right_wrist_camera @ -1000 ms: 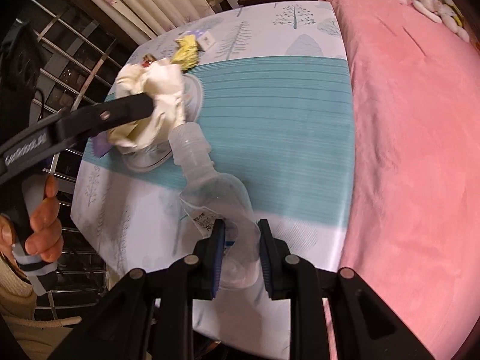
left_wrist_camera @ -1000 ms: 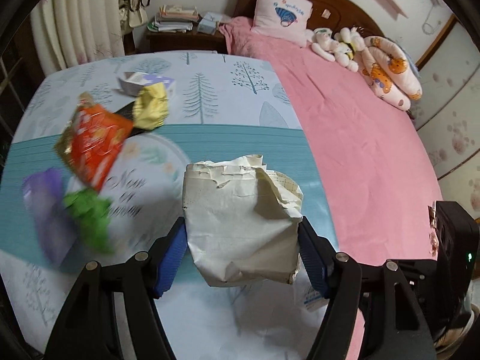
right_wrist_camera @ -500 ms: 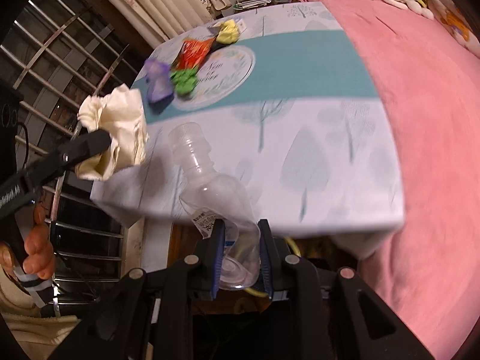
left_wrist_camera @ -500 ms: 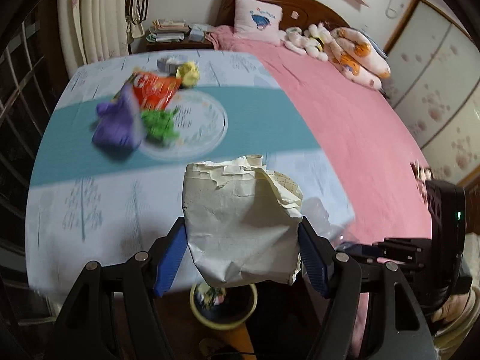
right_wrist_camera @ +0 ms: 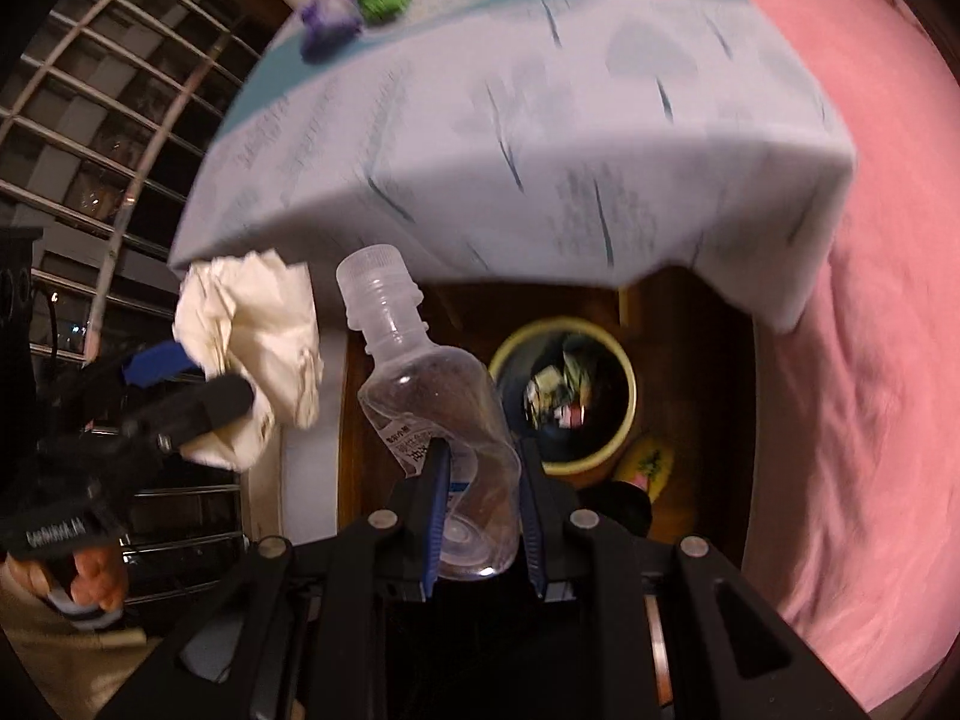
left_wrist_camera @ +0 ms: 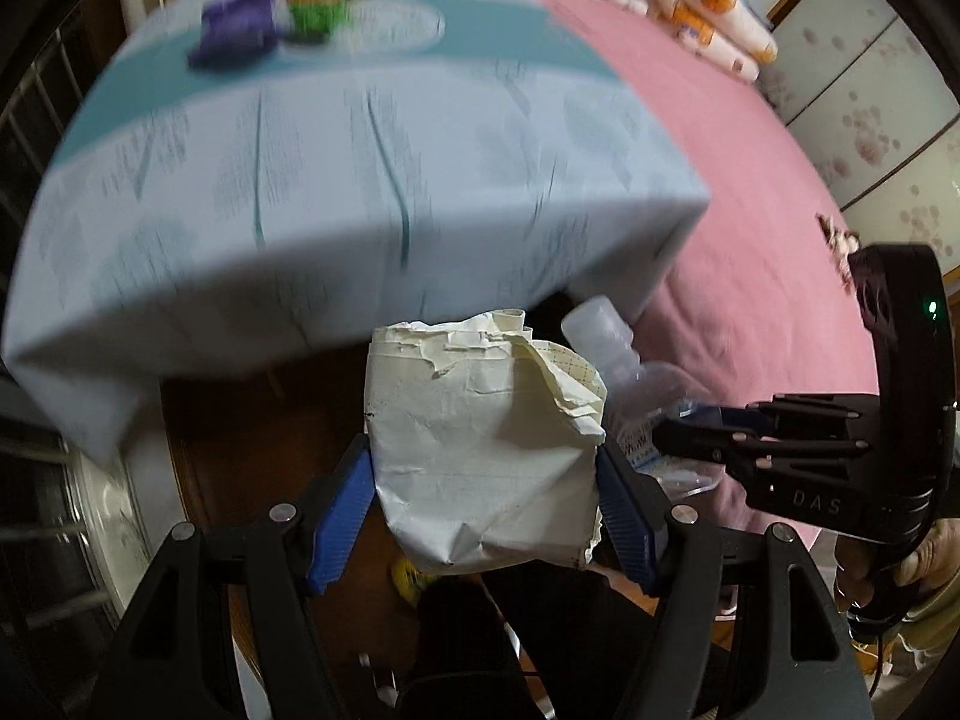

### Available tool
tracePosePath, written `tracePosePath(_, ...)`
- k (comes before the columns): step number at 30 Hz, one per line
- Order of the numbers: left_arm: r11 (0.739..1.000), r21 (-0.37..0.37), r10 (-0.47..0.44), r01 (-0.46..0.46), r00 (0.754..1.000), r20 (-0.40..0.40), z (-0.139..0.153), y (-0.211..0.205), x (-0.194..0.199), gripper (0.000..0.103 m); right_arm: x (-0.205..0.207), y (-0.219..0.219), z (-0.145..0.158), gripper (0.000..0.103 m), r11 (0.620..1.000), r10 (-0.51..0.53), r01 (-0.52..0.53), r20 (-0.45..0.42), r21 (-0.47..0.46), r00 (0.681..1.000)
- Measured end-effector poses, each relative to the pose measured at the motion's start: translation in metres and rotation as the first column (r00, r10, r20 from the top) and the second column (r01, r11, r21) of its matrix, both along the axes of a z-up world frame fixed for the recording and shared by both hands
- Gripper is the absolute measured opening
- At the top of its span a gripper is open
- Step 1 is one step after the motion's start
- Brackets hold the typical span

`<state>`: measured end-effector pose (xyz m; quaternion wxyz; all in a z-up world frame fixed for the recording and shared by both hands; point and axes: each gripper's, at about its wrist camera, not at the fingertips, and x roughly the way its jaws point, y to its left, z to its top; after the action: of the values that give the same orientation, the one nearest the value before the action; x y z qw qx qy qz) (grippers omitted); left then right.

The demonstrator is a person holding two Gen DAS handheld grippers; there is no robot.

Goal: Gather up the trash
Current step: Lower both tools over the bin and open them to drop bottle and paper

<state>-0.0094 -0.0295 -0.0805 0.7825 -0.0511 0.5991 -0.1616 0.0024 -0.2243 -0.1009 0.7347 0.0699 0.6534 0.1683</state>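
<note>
The left gripper (left_wrist_camera: 483,501) is clamping a crumpled cream paper bag (left_wrist_camera: 480,450), its blue pads pressing the creased sides while the torn, ragged mouth is pointing away from the camera. Just beside it, the right gripper (right_wrist_camera: 483,516) is squeezing a clear plastic bottle (right_wrist_camera: 441,420) near its base; the bottle is dented where the pads are biting, is carrying a small white printed label and is wearing a clear screw cap at the far end. Both pieces of trash are hanging in the air off the table's near edge, over a dark wooden floor. Below the bottle a round bin (right_wrist_camera: 564,396) with a pale yellow rim is sitting on that floor, with scraps inside. Beyond, the table (left_wrist_camera: 360,180) is wearing a pale blue cloth printed with trees and a teal band, its hem drooping over the edge. At its far end purple, green and orange wrappers (left_wrist_camera: 282,12) are lying together. A pink bedspread (left_wrist_camera: 720,210) is lying beside the table.
</note>
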Motion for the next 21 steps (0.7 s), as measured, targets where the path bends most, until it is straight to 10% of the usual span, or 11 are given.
tracePosePath(21,0.995,0.088,0.064,-0.049,0.983,-0.169,-0.271,-0.027,0.029,0.07,0.03,-0.018,-0.284,0.024,0.98,-0.192,0.18,-0.147,-0.086,0.97)
